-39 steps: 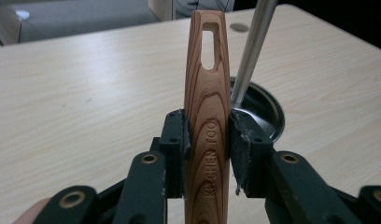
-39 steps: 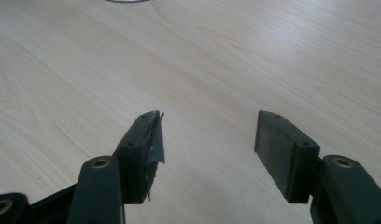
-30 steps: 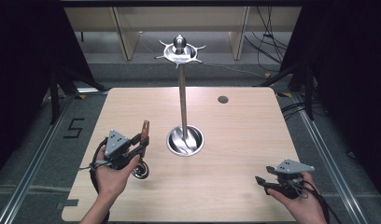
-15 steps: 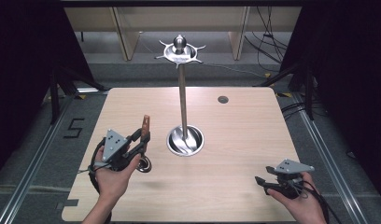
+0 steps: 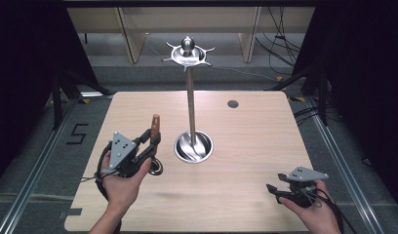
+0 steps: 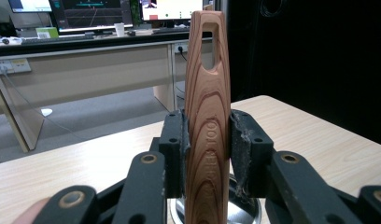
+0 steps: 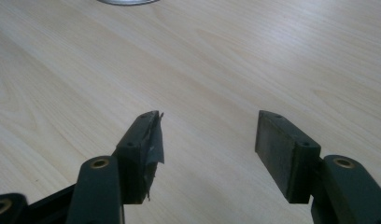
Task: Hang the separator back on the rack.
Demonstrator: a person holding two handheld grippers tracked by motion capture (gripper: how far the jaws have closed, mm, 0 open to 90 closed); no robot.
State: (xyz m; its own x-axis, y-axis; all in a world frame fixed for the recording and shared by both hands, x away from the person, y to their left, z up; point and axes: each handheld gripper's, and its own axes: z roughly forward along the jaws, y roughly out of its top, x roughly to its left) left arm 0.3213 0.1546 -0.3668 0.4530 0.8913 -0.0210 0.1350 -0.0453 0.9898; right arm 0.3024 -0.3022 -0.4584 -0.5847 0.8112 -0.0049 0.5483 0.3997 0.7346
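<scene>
A utensil with a striped wooden handle (image 5: 155,122) stands upright between the pads of my left gripper (image 5: 152,140), which is shut on it at the table's left front. Its metal end (image 5: 156,168) hangs below the jaws, just over the tabletop. In the left gripper view the handle (image 6: 208,84) has a slot near its top, and the left gripper (image 6: 207,140) clamps its middle. A steel hanging stand has a tall pole (image 5: 190,102), a round base (image 5: 193,146) and a hooked top ring (image 5: 188,53) right of the utensil. My right gripper (image 5: 272,188) rests open at the right front, nothing between its jaws (image 7: 207,140).
A small dark round hole (image 5: 232,104) sits in the wooden table (image 5: 265,131) at the back right. The stand's base edge (image 7: 125,2) shows at the top of the right gripper view. Desks and monitors (image 6: 86,14) stand beyond the table.
My left gripper has risen with the utensil and drifted slightly toward the stand; the metal end has come off the table. The right gripper has stayed put.
</scene>
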